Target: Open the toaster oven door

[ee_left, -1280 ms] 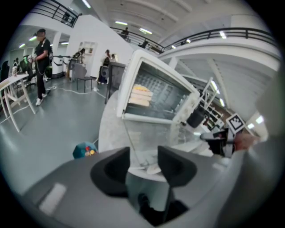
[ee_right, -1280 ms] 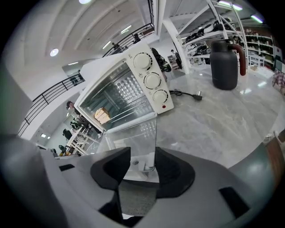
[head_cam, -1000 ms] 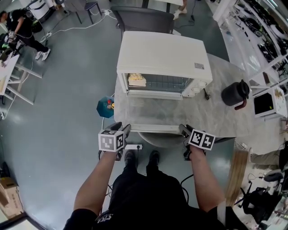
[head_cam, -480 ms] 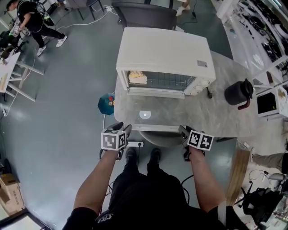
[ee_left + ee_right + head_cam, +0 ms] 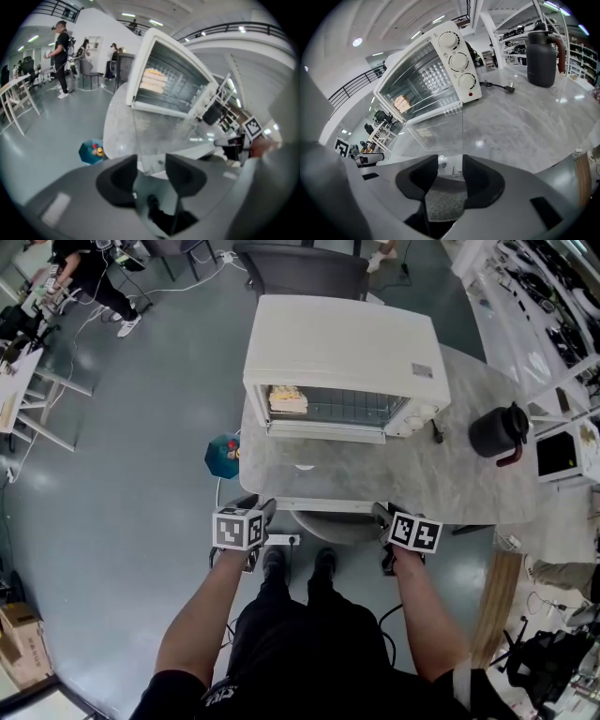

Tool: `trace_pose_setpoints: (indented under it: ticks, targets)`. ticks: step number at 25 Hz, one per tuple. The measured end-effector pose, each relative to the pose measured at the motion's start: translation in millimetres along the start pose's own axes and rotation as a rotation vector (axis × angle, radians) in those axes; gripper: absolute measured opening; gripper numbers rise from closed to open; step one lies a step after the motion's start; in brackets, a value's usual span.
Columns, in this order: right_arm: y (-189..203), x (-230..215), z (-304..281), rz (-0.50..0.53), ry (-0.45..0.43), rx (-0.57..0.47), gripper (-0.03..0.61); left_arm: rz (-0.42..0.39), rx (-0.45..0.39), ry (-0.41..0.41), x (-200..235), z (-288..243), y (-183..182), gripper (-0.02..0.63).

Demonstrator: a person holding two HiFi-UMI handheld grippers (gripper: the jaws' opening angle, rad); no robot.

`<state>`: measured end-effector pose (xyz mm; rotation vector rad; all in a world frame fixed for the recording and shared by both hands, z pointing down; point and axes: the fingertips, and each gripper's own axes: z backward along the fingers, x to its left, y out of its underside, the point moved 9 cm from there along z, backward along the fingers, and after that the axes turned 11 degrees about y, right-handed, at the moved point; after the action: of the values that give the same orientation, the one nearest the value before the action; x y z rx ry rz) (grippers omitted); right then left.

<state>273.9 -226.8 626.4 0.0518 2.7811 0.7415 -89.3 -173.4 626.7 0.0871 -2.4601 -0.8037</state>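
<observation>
Looking at the left gripper [image 5: 152, 164] first: its jaws are closed down to a narrow gap, with the near left corner of the toaster oven door [image 5: 164, 136] pinched between them. As far as I can tell it touches on both sides. The right gripper [image 5: 450, 164] is the same deal on the other corner, jaws snug around the door's front rail and nothing else in them.

From the head view, the two sit at either end of that front edge. The door lies flat out toward the person, reaching about to the near rim of the marble table [image 5: 450, 484]. The toaster oven [image 5: 342, 343] itself sits further back, mouth wide open, with what looks like a slice of bread [image 5: 287, 399] on the rack at the left. A black jug [image 5: 494, 432] stands well off to the right, not in the way.

So I'd call the opening basically done, and what's left is letting go cleanly. My take:
- Don't press down any more. The hinge looks to be at its stop, and extra weight on the lip could tip the oven forward.
- Spread both pairs of jaws fully before backing off.
- Pull straight back along the door's plane so a finger doesn't snag the rail and flick the door up.
- Keep both sides even so the glass doesn't twist.
</observation>
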Motion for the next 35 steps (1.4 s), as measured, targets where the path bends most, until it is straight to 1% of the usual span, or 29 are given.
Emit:
trace_pose_setpoints:
  ticks: [6,11,17,20,21,23,26,29,31,33,35]
  targets:
    - [3.2,-0.8,-0.6,-0.039,-0.01,0.011,0.158,0.015,-0.021,-0.005,0.9,0.9,3.1,0.193]
    - [8.1,-4.0,0.3,-0.072,-0.024,0.012,0.163,-0.016,-0.018,-0.023,0.8,2.1,3.3,0.193]
    - [0.5,-14.1,8.2,-0.103,-0.032,-0.04,0.163,-0.032,-0.049,-0.061,-0.5,20.6,1.4,0.189]
    - [-8.2,-19.8,16.1,-0.107,-0.034,-0.076,0.161,-0.043,-0.061,-0.065,-4.2,28.0,-2.7,0.183]
    - [-12.0,-20.7,18.7,-0.103,-0.037,-0.086,0.16,-0.045,-0.071,-0.062,-5.9,30.5,-5.5,0.17]
    - [-19.4,-22.2,24.3,-0.087,-0.047,-0.105,0.16,-0.047,-0.095,-0.054,-11.3,34.8,-11.6,0.144]
    - [-28.6,-24.7,31.2,-0.056,-0.061,-0.133,0.152,-0.064,-0.136,-0.064,-21.7,41.4,-18.8,0.126]
    - [-40.2,-25.6,37.8,-0.019,-0.083,-0.172,0.087,-0.101,-0.192,-0.08,-33.8,48.8,-27.5,0.123]
    - [-50.7,-22.3,43.9,0.028,-0.108,-0.202,0.05,-0.133,-0.226,-0.088,-42.9,54.5,-34.6,0.119]
    - [-62.4,-16.0,50.4,0.089,-0.14,-0.232,0.031,-0.159,-0.257,-0.098,-52.6,60.0,-41.7,0.11]
    - [-73.8,-8.4,58.2,0.141,-0.178,-0.264,0.023,-0.169,-0.291,-0.102,-63.4,65.6,-48.0,0.106]
